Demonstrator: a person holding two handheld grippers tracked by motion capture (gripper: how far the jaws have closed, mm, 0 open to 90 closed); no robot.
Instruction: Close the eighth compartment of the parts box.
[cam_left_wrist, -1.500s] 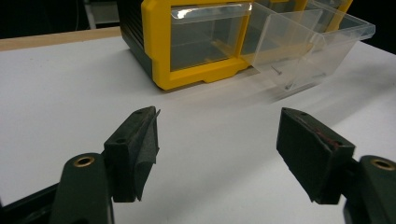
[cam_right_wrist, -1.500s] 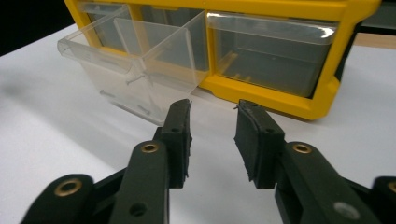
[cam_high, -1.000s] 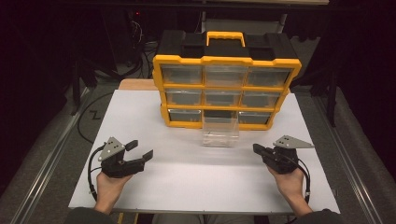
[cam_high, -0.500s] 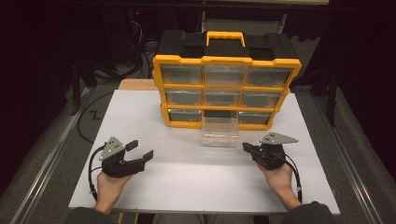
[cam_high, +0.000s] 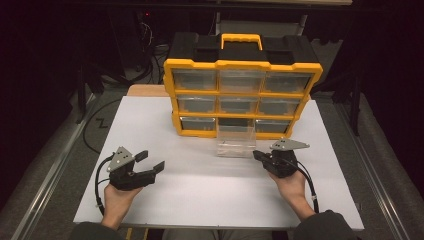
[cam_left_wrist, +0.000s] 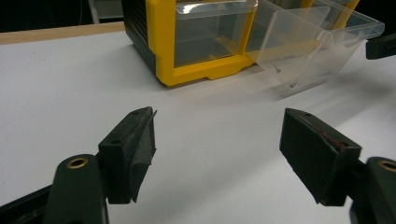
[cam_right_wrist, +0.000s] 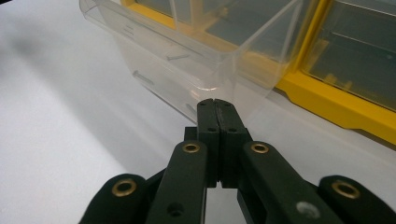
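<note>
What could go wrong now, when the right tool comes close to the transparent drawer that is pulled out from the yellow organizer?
1. The right tool is shut and points at the clear drawer. A push could slide the drawer in crooked, so it may jam in the organizer.
2. The drawer sticks far out of the bottom row; a sideways knock may pull it free.
3. The left tool is open and far away, so nothing steadies the organizer.

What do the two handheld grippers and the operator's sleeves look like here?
Both the left gripper and the right gripper are black, each topped by a grey three-cornered plate and trailing a black cable. The jaws are blocky black pads on link arms with brass-coloured pivot bushings; one left pad shows reddish scuffing. A dark sleeve covers the right forearm.
</note>
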